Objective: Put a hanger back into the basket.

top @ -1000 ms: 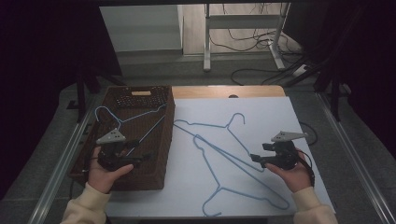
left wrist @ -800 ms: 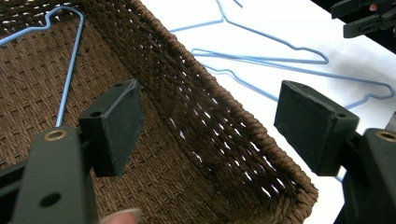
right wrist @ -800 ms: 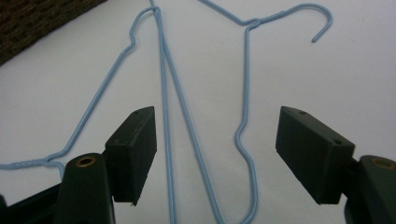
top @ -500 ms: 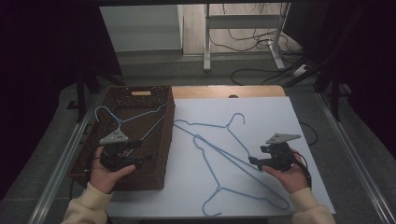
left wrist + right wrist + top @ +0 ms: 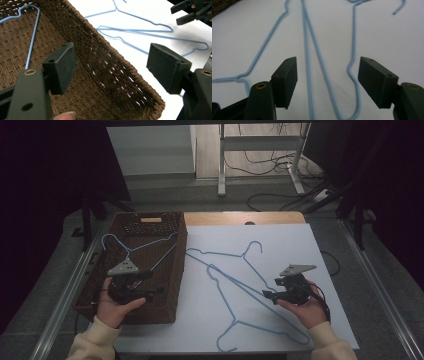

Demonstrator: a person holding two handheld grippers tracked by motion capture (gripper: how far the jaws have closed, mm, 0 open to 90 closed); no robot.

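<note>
On the white desk (image 5: 320, 250) beside the brown wicker basket (image 5: 170, 285), two blue wire hangers (image 5: 240, 285) lie crossed, a third hanger (image 5: 131, 247) rests in the basket, and the right gripper (image 5: 270, 295) hovers by them with fingers wide, just closing slightly around nothing, while the left gripper (image 5: 155, 291) hangs wide-fingered over the basket.

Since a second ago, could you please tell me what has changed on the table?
The right gripper has slid slightly down-left over the two blue hangers on the sheet, its jaws closing a little with nothing gripped. The left gripper, the basket and its hanger stayed put.
</note>
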